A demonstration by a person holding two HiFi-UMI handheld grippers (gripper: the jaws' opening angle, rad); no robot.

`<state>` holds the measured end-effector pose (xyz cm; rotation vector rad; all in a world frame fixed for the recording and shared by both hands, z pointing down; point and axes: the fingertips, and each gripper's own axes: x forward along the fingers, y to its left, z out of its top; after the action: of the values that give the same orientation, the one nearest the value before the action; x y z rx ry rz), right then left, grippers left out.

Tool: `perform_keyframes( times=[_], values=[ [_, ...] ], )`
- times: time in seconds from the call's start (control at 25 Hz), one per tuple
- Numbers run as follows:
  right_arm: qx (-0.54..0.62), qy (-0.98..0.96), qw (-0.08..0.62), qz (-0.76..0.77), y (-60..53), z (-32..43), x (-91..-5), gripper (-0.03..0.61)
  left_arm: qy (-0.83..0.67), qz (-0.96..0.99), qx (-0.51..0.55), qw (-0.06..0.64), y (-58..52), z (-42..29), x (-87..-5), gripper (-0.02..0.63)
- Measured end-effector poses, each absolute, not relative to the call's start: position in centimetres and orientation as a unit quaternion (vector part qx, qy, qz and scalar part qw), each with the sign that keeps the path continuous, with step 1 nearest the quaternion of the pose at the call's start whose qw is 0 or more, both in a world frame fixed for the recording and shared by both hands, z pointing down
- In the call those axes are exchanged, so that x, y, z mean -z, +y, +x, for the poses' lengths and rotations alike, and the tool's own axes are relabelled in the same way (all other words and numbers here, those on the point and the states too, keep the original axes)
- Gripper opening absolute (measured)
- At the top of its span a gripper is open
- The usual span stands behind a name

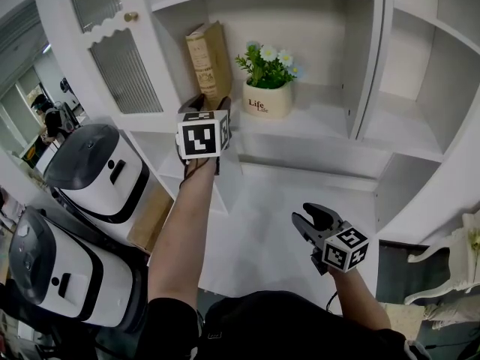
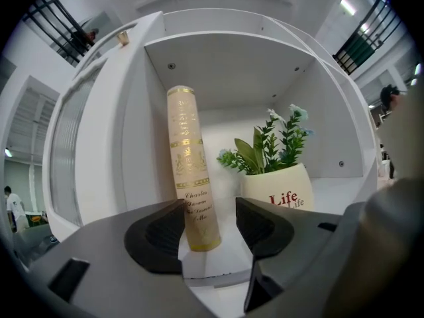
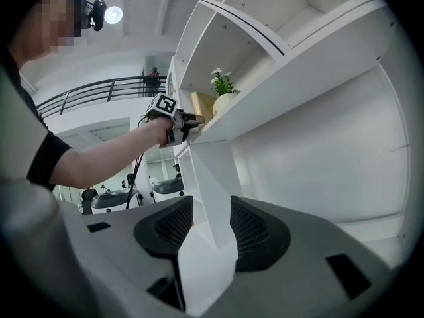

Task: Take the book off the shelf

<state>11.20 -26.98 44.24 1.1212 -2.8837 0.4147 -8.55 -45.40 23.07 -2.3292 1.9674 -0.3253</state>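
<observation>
A tan book [image 1: 208,61] with gold lettering stands leaning against the left wall of the upper shelf compartment [image 1: 322,122]. My left gripper [image 1: 208,101] is raised to the shelf edge just in front of the book's foot. In the left gripper view the book's spine [image 2: 189,158] rises straight ahead and its lower end shows in the gap of the left gripper [image 2: 209,227], whose jaws stand open with space on the right side. My right gripper [image 1: 307,216] hangs lower, in front of the lower shelf, open and empty [image 3: 211,230].
A cream pot with a green flowering plant [image 1: 268,88] stands right of the book, close to it [image 2: 275,177]. A ribbed-glass cabinet door [image 1: 124,66] is left of the compartment. Two white rounded machines [image 1: 94,171] stand at the lower left. A shelf divider [image 1: 365,58] is on the right.
</observation>
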Motion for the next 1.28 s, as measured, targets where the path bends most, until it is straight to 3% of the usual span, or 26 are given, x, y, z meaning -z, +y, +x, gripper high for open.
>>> perform_keyframes(
  times=[0.32,0.88,0.96,1.28],
  values=[
    [-0.135,-0.922,0.008,0.363,-27.1,11.6,-44.3,0.187,0.651,-0.752,0.073,0.073,-44.9,-8.3,-20.2,0.238],
    [-0.141,-0.919,0.007,0.367,-27.1,12.3,-44.7,0.186,0.663,-0.741,0.103,0.024,-48.3,-8.9,-21.2,0.258],
    [-0.141,-0.919,0.007,0.369,-27.1,12.3,-44.7,0.184,0.662,-0.741,0.109,0.025,-48.5,-8.9,-21.2,0.222],
    [-0.145,-0.919,0.011,0.367,-26.6,11.6,-44.9,0.183,0.641,-0.761,0.101,0.027,-46.2,-9.0,-20.9,0.207]
  ],
)
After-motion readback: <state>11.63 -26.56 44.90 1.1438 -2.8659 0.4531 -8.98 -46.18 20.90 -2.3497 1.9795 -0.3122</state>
